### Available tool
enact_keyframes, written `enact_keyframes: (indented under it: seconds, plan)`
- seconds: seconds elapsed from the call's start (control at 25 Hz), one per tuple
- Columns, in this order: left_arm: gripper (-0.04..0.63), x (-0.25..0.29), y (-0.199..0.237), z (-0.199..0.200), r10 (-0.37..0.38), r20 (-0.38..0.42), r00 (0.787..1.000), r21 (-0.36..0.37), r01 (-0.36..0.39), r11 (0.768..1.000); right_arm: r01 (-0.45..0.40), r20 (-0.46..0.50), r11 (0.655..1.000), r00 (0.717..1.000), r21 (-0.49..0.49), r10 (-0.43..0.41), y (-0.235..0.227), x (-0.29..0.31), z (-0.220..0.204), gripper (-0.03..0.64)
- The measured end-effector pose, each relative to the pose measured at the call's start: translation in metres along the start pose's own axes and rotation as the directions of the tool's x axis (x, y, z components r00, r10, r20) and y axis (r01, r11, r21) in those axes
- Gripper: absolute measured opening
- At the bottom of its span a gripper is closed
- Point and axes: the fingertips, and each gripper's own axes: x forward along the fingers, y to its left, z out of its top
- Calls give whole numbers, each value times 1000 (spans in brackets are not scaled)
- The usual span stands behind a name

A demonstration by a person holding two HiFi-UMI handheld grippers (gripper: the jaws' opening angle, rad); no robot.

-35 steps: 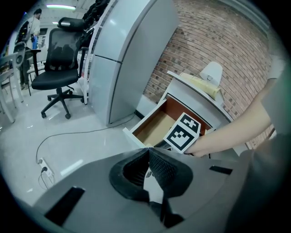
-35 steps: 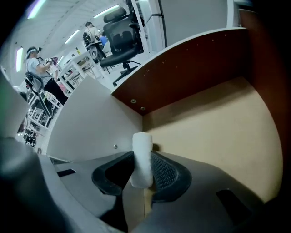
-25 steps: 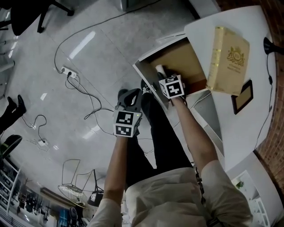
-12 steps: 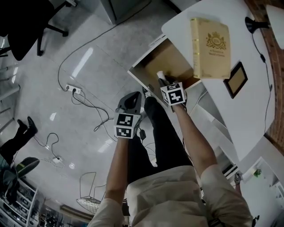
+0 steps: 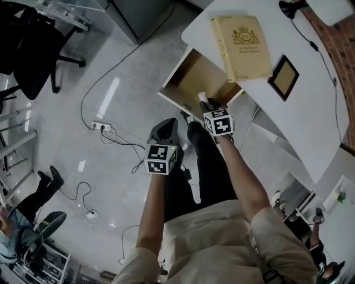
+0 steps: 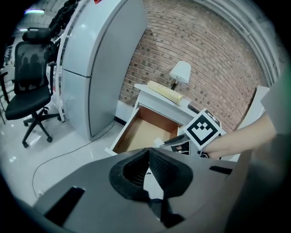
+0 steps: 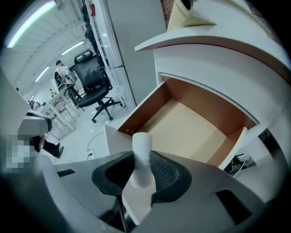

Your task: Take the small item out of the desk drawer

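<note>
- Head view: my right gripper [image 5: 206,104] was clamped on a small white cylinder [image 5: 202,97], holding it over the front edge of the open drawer [image 5: 175,76], near that edge's right corner.
- My left gripper [image 5: 164,127] hung over bare floor [image 5: 133,83], just beside the drawer's front and apart from it.
- The floor to the left lay wide, crossed by cables [image 5: 119,141] and a power strip [image 5: 102,126], with an office chair [image 5: 33,50] well away.
- On the desk [image 5: 316,122], a cream book [image 5: 242,39] overhung the edge above the drawer. It bore a gold crest, and its lettering was too small to read. A picture frame [image 5: 283,77] lay beside it and a lamp [image 5: 288,8] stood at the far edge.
- Left gripper view: my jaws stood together with nothing between them. Beyond them were the drawer, a grey cabinet [image 6: 100,59] to its left and a brick wall [image 6: 204,50] behind the desk.
- Right gripper view: both pads pressed the white cylinder, which stood upright between them with its top past the jaws. It sat over the drawer's front left corner, and the wood bottom lay beyond.
</note>
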Motion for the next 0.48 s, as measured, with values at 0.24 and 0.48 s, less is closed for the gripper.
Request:
enact_keyframes:
  seconds: [0.24,0.48]
  plan:
    - [15,-25,-17,-1,-22,-4,1000,24,22,999,14,69,999,997,51,-18,14,-39,-4,141]
    - [15,-45,-26,-11,-40,-28,999,42,41,998,14,148,996,989,83,-26,34,-76,-4,141]
